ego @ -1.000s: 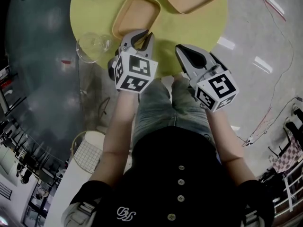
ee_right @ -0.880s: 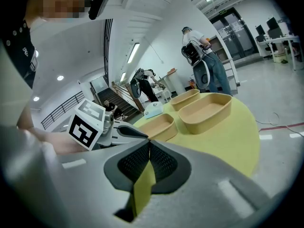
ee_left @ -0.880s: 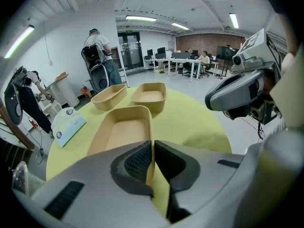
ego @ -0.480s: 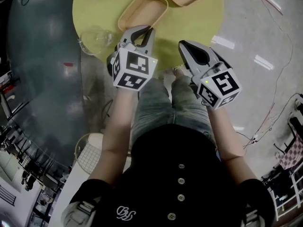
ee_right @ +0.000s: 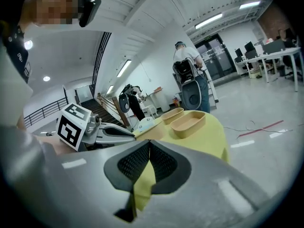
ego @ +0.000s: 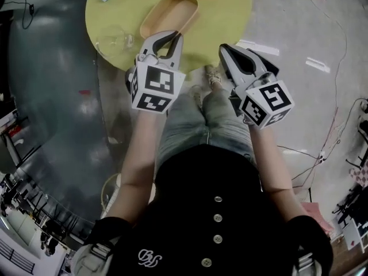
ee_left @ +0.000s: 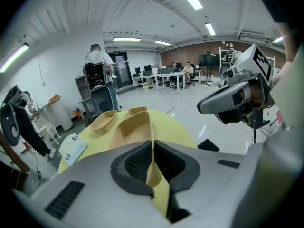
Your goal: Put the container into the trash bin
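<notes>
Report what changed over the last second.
The left gripper closed its jaws onto the near wall of the tan container. The right gripper stayed shut and empty; the second container stayed on the yellow table.

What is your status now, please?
Left hand-held gripper shut on container rim, over yellow table. Right hand-held gripper shut, empty. Glass bowl beside, apart.

L gripper [ego: 169,39] closed onto container [ego: 169,11] wall, rose; R gripper [ego: 224,50] rose too.
</notes>
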`<state>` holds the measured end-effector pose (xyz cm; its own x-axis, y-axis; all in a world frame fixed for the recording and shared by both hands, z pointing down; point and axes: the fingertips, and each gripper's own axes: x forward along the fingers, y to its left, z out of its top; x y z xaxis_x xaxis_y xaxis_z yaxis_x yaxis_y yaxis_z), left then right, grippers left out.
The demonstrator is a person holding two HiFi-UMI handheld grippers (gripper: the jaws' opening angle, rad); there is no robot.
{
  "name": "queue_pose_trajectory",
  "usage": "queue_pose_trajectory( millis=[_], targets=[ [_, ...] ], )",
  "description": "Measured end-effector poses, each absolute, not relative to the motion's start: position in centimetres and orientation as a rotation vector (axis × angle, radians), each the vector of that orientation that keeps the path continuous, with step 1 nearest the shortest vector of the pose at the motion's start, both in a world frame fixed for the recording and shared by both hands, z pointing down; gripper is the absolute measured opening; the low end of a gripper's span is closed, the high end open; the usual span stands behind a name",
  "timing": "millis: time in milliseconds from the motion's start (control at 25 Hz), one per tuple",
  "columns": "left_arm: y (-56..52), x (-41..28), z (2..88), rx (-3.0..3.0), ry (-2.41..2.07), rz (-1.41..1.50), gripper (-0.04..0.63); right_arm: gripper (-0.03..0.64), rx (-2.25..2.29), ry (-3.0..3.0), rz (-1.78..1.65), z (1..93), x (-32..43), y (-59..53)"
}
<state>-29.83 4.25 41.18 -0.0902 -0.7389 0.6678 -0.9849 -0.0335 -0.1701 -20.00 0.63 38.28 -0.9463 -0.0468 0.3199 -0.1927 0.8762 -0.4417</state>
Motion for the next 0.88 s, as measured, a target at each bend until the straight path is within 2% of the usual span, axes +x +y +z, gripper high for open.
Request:
queue_pose_trajectory(
  millis=[440, 880],
  targets=[
    [7.4, -24.0, 38.8, 2.023, -1.808, 0.913, 0.026, 0.005, 0.485, -2.79, 0.662, 36.6, -12.4, 2.9],
    [9.2, -18.4, 37.7, 2.177, -1.702, 0.866, 0.028, 0.005, 0.631, -2.804, 0.633, 34.9, -7.9, 6.2]
  ],
)
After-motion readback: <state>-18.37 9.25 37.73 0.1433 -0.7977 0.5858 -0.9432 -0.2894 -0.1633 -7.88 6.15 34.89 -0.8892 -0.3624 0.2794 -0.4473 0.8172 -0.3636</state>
